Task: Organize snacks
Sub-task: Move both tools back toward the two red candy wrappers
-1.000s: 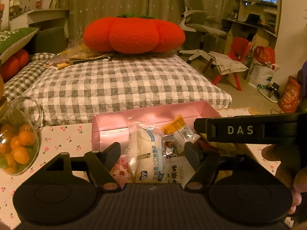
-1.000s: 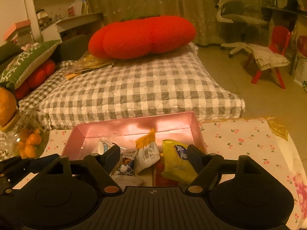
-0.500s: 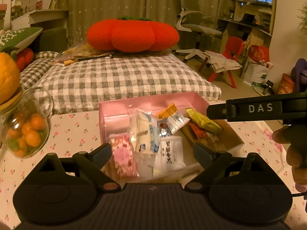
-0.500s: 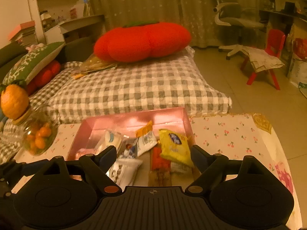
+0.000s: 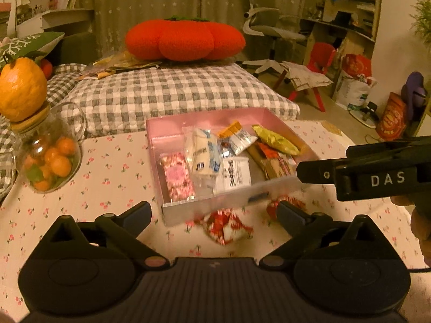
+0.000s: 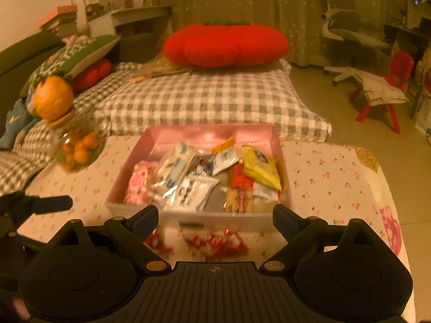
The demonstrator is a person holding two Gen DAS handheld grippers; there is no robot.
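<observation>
A pink box (image 5: 188, 119) (image 6: 188, 132) on the cherry-print tablecloth holds several snack packets: a pink one (image 5: 176, 179), white ones (image 5: 202, 154) and a yellow one (image 6: 260, 167). Red-and-white wrapped candies (image 5: 223, 226) (image 6: 212, 241) lie on the cloth just in front of the box. My left gripper (image 5: 214, 211) hovers above those candies, jaws opening, nothing between them. My right gripper (image 6: 215, 215) hangs over the box's near edge, jaws also opening and empty. The right gripper's finger, marked DAS (image 5: 377, 172), crosses the left view at right.
A glass jar of small oranges (image 5: 49, 158) (image 6: 76, 149) topped by a large orange (image 5: 21, 88) stands left of the box. Behind the table lie a checked cushion (image 5: 175, 94) and a red pumpkin pillow (image 5: 186, 40). Chairs and bags stand at right.
Both grippers have drawn back from the box and their jaws have widened. The box's front edge and the loose candies before it have come into view.
</observation>
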